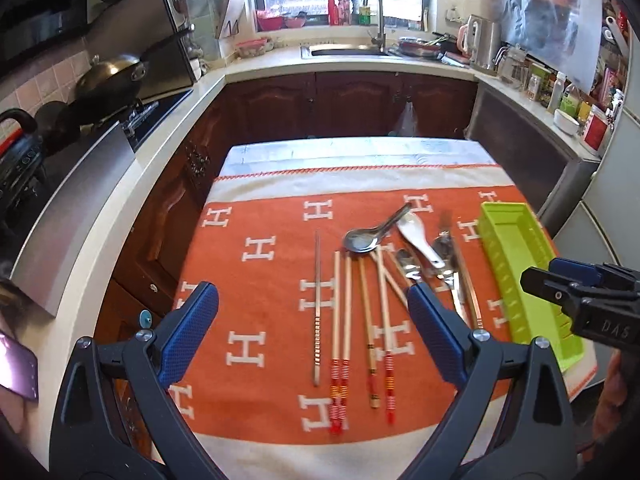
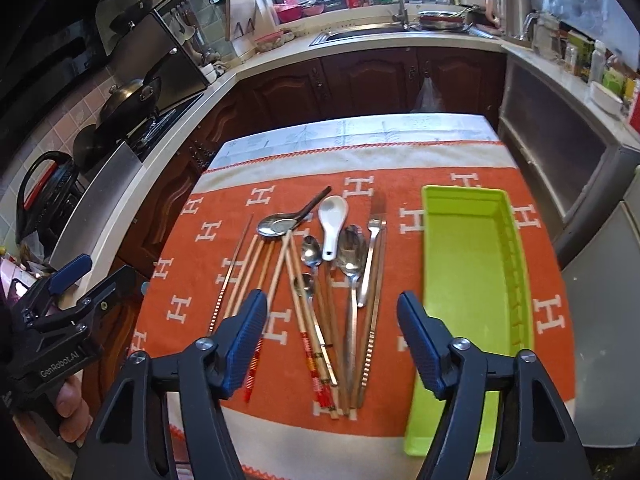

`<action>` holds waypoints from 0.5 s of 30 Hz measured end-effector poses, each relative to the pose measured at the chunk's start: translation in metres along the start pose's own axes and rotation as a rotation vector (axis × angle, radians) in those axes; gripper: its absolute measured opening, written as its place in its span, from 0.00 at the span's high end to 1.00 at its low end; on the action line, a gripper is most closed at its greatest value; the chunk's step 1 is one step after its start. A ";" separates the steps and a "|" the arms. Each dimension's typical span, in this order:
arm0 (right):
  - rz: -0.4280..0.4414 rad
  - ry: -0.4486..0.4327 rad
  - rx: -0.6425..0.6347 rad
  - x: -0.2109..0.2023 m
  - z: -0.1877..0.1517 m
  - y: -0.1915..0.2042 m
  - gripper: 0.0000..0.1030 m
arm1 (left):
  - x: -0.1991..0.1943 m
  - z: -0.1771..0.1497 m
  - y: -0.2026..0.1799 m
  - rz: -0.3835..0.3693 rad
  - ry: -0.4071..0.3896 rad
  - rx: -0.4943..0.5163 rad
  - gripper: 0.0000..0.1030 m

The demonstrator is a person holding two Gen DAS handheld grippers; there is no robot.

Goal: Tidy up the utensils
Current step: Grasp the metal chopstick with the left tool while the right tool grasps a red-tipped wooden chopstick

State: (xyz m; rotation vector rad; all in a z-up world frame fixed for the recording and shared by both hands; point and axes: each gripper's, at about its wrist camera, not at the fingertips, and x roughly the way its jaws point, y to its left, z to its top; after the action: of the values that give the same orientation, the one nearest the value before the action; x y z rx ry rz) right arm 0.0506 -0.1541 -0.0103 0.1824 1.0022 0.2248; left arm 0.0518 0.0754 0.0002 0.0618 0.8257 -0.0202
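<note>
Utensils lie in a loose row on the orange H-patterned cloth (image 1: 260,280): wooden chopsticks (image 1: 344,320) (image 2: 308,340) with red striped ends, a thin metal chopstick (image 1: 317,304), a dark-handled metal spoon (image 1: 362,238) (image 2: 280,226), a white ceramic spoon (image 1: 418,236) (image 2: 333,220), steel spoons (image 2: 352,256) and a fork (image 2: 372,248). An empty green tray (image 1: 516,264) (image 2: 460,280) sits to their right. My left gripper (image 1: 312,296) hovers open above the chopsticks. My right gripper (image 2: 331,300) hovers open above the spoons and holds nothing.
The cloth-covered table ends at its near edge (image 2: 280,432) and drops off at the left. Dark cabinets, a sink (image 1: 344,50) and a stove with a wok (image 1: 112,76) ring the table. A hand (image 2: 68,400) holds the left gripper's handle.
</note>
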 end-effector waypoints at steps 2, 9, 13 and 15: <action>0.032 0.025 0.000 0.017 0.006 0.008 0.43 | 0.015 0.000 0.011 0.009 0.018 0.000 0.10; 0.097 0.097 -0.020 0.079 0.012 0.044 0.58 | 0.089 -0.016 0.030 -0.051 0.169 0.009 0.40; 0.109 0.135 -0.014 0.114 0.008 0.056 0.61 | 0.131 -0.030 0.035 -0.147 0.288 -0.021 0.58; 0.115 0.156 -0.012 0.127 0.005 0.060 0.61 | 0.147 -0.036 0.033 -0.170 0.320 -0.029 0.65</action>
State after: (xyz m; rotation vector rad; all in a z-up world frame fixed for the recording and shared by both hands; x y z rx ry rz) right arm 0.1147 -0.0627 -0.0956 0.2147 1.1464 0.3540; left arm 0.1263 0.1114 -0.1306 -0.0338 1.1496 -0.1621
